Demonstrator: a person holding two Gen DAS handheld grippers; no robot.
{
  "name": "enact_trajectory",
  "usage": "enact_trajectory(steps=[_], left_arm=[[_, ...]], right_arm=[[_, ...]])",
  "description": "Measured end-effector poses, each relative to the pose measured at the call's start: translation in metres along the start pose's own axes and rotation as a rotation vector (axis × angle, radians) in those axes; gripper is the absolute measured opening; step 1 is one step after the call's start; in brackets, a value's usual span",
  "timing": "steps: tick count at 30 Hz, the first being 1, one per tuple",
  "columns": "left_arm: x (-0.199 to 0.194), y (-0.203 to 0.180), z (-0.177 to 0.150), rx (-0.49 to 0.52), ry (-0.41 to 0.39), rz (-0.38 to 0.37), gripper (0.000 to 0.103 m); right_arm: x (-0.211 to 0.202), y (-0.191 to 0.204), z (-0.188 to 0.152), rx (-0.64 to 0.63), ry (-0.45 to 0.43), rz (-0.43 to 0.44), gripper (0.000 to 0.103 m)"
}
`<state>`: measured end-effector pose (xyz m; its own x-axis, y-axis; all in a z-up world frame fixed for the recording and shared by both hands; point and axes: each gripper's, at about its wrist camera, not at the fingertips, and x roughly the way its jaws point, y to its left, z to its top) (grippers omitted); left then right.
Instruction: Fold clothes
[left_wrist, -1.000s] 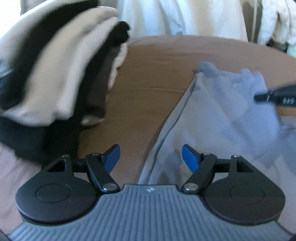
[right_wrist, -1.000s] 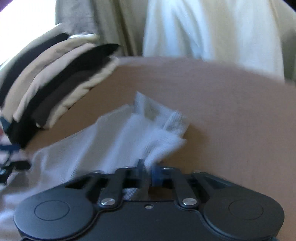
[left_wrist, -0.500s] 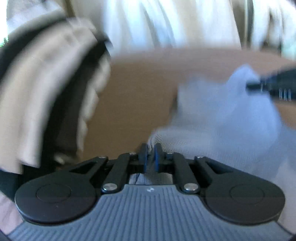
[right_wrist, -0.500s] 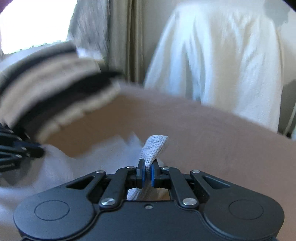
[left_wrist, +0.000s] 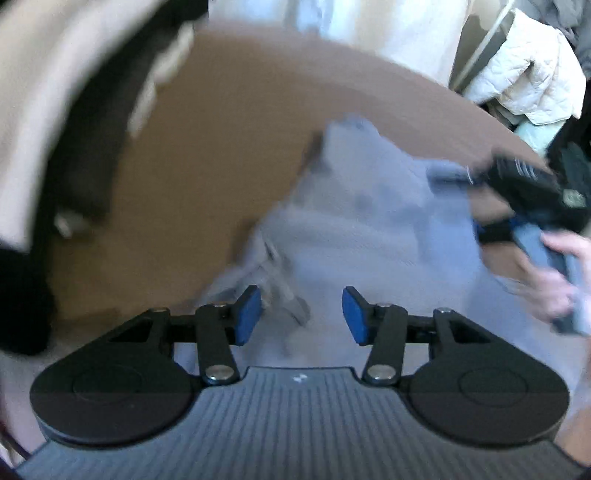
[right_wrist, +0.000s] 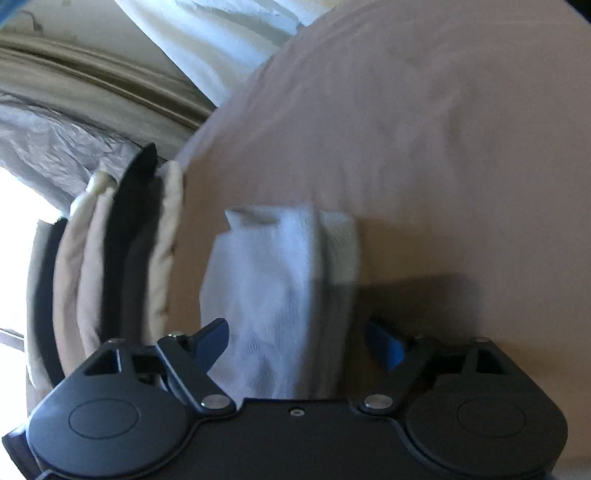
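in the left wrist view, our left gripper hangs over the pale garment, its blue pads partly apart; the jaws have just been opening, and the cloth lies under the gap without either pad pressing it. the garment spreads from the lower middle to the right, its left edge running slantwise up to a corner near the far rim of the brown bed cover. left of that edge the cover lies bare as far as the stack of folded clothes, blurred, at the left border. at the right, our right gripper sits over the garment, gripped by our right hand.

in the right wrist view, the right gripper has its jaws wide, having just been opening; a folded part of the garment lies between them, touching neither pad that we can see. its far edge ends squarely on the cover, which is open ahead and to the right. the stack stands just left of the garment.
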<state>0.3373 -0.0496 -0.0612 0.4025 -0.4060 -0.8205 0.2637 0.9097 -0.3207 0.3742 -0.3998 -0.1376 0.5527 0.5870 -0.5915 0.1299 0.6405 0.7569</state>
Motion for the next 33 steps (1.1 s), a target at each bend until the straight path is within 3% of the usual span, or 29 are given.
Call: enact_trajectory(steps=[1,2,3,4,6,7,10,11,12,13,14,16,19,20,22,23,24,25,26,29,33], left_arm=[[0.002,-0.003,-0.003,0.009,0.007,0.011,0.047],[0.003,-0.007,-0.006,0.019,0.014,0.023,0.047],[0.005,-0.01,-0.009,0.041,0.014,0.042,0.047],[0.007,-0.012,-0.011,0.054,0.016,0.063,0.047],[0.005,-0.011,-0.017,0.046,0.012,0.087,0.047],[0.003,-0.01,-0.02,0.035,0.006,0.093,0.047],[-0.008,-0.001,-0.028,-0.027,-0.049,0.091,0.047],[-0.017,0.004,-0.033,-0.078,-0.107,0.092,0.048],[-0.025,0.011,-0.042,-0.141,-0.179,0.099,0.057],[-0.034,0.017,-0.052,-0.203,-0.249,0.106,0.06],[-0.037,0.023,-0.062,-0.244,-0.26,0.109,0.061],[-0.042,0.033,-0.082,-0.31,-0.261,0.091,0.061],[-0.054,0.044,-0.106,-0.382,-0.233,0.017,0.061],[-0.061,0.046,-0.111,-0.389,-0.234,0.004,0.061],[-0.074,0.042,-0.116,-0.365,-0.233,0.0,0.061],[-0.08,0.038,-0.119,-0.338,-0.241,0.0,0.061],[-0.086,0.036,-0.124,-0.321,-0.246,-0.009,0.061],[-0.09,0.034,-0.128,-0.306,-0.251,-0.019,0.062],[-0.09,0.032,-0.129,-0.3,-0.253,-0.044,0.062],[-0.087,0.03,-0.129,-0.286,-0.257,-0.107,0.062],[-0.082,0.027,-0.126,-0.274,-0.26,-0.172,0.062]], right_arm=[[0.002,0.002,0.006,-0.007,-0.031,0.043,0.091],[0.005,0.006,0.01,-0.031,-0.054,0.064,0.084],[0.01,0.011,0.013,-0.078,-0.066,0.057,0.069],[0.015,0.018,0.014,-0.158,-0.056,0.025,0.015],[0.02,0.036,0.008,-0.318,-0.045,-0.027,0.011],[0.013,0.046,0.001,-0.399,-0.081,-0.016,0.011],[-0.028,0.083,-0.036,-0.635,-0.179,0.116,0.01],[-0.041,0.1,-0.057,-0.769,-0.195,0.121,0.01],[-0.057,0.12,-0.091,-0.96,-0.199,0.11,0.01],[-0.071,0.131,-0.124,-1.109,-0.188,0.109,0.01],[-0.083,0.138,-0.157,-1.239,-0.167,0.119,0.011],[-0.093,0.128,-0.216,-1.365,-0.052,0.164,0.012],[-0.075,0.093,-0.27,-1.447,0.149,0.008,0.015],[-0.07,0.08,-0.283,-1.459,0.197,-0.049,0.017],[-0.078,0.065,-0.292,-1.414,0.155,-0.073,0.023],[-0.083,0.063,-0.293,-1.364,0.124,-0.069,0.037],[-0.088,0.068,-0.29,-1.267,0.116,-0.047,0.046],[-0.096,0.064,-0.281,-1.143,0.112,-0.004,0.061],[-0.106,0.056,-0.274,-1.02,0.105,0.049,0.066],[-0.126,0.036,-0.256,-0.725,0.118,0.169,0.066],[-0.13,0.028,-0.231,-0.498,0.117,0.148,0.072]])
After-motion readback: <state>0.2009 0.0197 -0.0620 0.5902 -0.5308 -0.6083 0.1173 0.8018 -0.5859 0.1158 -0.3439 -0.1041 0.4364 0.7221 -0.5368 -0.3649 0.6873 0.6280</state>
